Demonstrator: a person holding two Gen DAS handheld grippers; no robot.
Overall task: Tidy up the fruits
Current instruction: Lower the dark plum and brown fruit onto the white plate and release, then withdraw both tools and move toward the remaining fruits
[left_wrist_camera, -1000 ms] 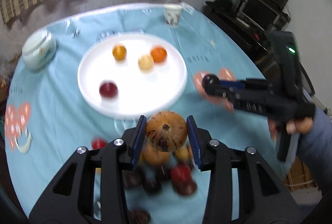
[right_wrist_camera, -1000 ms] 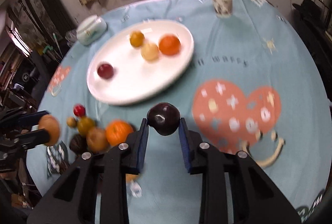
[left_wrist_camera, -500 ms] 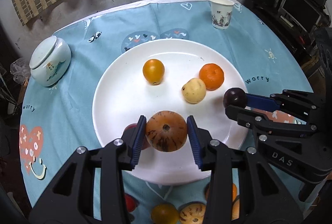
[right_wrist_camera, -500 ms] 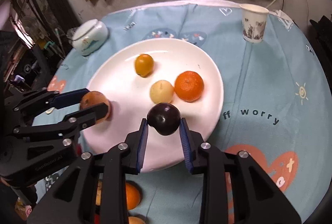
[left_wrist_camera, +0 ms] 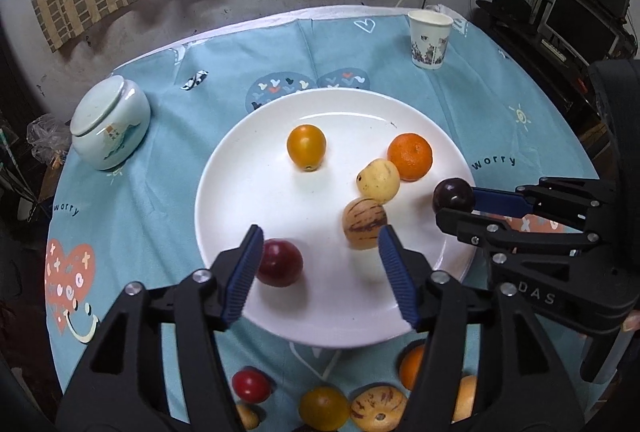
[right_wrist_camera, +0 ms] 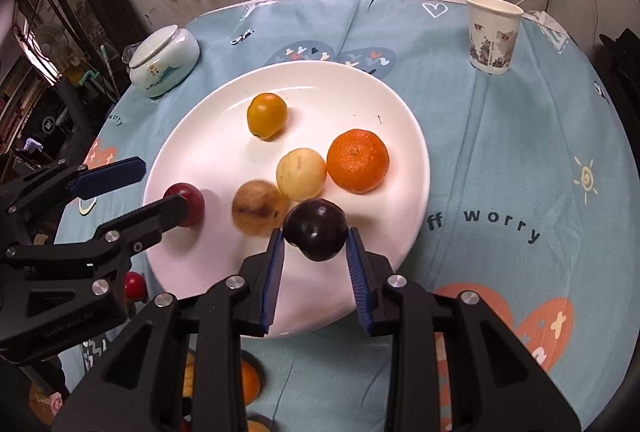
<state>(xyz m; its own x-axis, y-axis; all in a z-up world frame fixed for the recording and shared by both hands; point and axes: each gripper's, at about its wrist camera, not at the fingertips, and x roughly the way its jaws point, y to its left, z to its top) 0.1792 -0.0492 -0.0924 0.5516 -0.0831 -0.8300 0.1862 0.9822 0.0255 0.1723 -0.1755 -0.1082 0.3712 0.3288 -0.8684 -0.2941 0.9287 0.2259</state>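
The left tool (left_wrist_camera: pixel 318 264) gapes wide and empty over the white plate (left_wrist_camera: pixel 240 192). A striped tan fruit (left_wrist_camera: pixel 364 222) lies on the plate beyond its fingers. The right tool (right_wrist_camera: pixel 316 260) grips a dark plum (right_wrist_camera: pixel 316 230) above the plate's near rim. An orange (right_wrist_camera: pixel 357 166) sits at the plate's right side.

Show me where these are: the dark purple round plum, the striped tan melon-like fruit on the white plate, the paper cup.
Dark purple round plum (right_wrist_camera: pixel 316 230), right wrist view, front face.
Striped tan fruit (left_wrist_camera: pixel 363 222), left wrist view, middle.
Paper cup (left_wrist_camera: pixel 429 41), left wrist view, side wall.
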